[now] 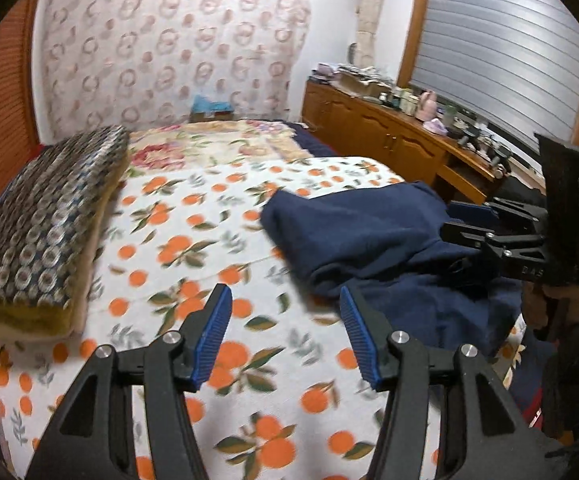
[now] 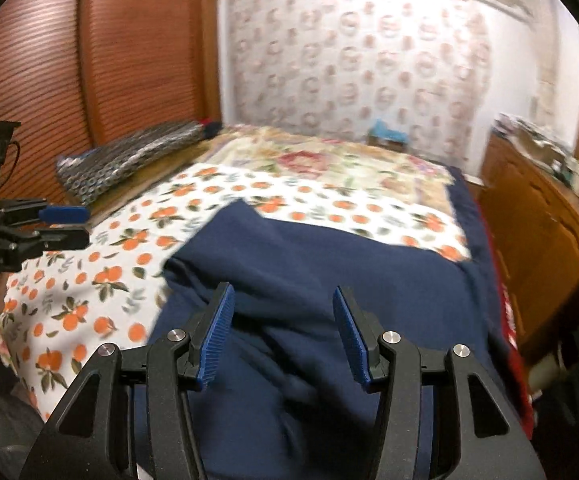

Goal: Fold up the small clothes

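Observation:
A navy blue garment (image 1: 369, 232) lies in loose folds on the orange-print bedsheet (image 1: 169, 240), toward the bed's right side. My left gripper (image 1: 284, 292) is open over bare sheet just left of the garment's near edge, with nothing between its blue pads. In the right wrist view the navy garment (image 2: 329, 264) fills the foreground, and my right gripper (image 2: 282, 289) hangs open above it, pads clear of the cloth. Each gripper shows in the other view: the right gripper (image 1: 447, 220) over the garment's right end, the left gripper (image 2: 88, 224) over the sheet (image 2: 89, 280).
A stack of folded patterned bedding (image 1: 41, 220) sits on the bed's left side. A floral cover (image 1: 217, 148) lies farther back. A cluttered wooden dresser (image 1: 389, 136) runs along the bed's right, and a wooden wardrobe (image 2: 89, 60) stands to the left. A hand (image 1: 557, 304) holds the right gripper's handle.

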Available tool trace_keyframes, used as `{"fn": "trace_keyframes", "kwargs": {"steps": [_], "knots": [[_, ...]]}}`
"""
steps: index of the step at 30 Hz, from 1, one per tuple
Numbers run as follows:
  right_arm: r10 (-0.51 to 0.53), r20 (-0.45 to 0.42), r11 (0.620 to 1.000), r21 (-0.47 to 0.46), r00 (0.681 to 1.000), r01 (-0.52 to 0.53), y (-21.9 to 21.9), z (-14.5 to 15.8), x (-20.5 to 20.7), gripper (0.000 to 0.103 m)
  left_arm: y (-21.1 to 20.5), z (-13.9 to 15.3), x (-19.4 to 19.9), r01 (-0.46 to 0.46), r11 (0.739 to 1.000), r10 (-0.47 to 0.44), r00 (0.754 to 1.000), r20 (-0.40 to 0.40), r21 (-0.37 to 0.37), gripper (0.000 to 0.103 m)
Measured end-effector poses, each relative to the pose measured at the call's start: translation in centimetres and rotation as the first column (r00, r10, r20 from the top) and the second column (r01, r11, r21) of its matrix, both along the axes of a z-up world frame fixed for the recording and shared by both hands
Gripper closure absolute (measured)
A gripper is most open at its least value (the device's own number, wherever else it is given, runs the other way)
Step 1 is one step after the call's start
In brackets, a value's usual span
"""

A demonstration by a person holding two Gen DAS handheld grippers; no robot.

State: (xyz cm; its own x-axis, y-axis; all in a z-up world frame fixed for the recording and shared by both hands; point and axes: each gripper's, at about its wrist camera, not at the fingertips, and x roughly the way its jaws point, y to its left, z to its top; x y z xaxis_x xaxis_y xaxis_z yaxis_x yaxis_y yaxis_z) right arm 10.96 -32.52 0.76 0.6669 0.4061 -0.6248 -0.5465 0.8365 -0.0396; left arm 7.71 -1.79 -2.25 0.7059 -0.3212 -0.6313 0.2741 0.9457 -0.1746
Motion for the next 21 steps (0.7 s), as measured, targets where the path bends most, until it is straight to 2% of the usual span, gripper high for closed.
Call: {"fn": "trace_keyframes", "kwargs": {"steps": [5, 11, 15, 20, 21], "knots": [[0.11, -0.054, 0.993, -0.026, 0.992, -0.111, 5.2, -1.1, 1.7, 0.051, 2.1, -1.1, -0.3, -0.04, 0.999, 0.04, 0.999, -0.014, -0.006, 0.047], [0.201, -0.147, 0.975, -0.068, 0.969, -0.212, 10.1, -3.5, 3.2, 0.051, 3.3, -1.6, -0.8, -0.063, 0.998, 0.063, 0.998, -0.009, -0.012, 0.047], [0.216, -0.197, 0.962, -0.126, 0.956, -0.244, 12.1, -5.4, 4.1, 0.051, 3.3, -1.8, -1.0, -0.056, 0.998, 0.056, 0.998, -0.011, -0.019, 0.047], [0.196, -0.204, 0.95, -0.202, 0.959, -0.237, 12.6, -6.7, 5.0, 0.051, 3.0, -2.0, -1.1, -0.045, 0.999, 0.045, 0.999, -0.016, -0.02, 0.047], [0.195, -0.207, 0.952, -0.196, 0.959, -0.236, 12.4, -6.8, 5.1, 0.057, 2.9, -2.1, -1.1, -0.045, 0.999, 0.044, 0.999, -0.017, -0.022, 0.047]]}}
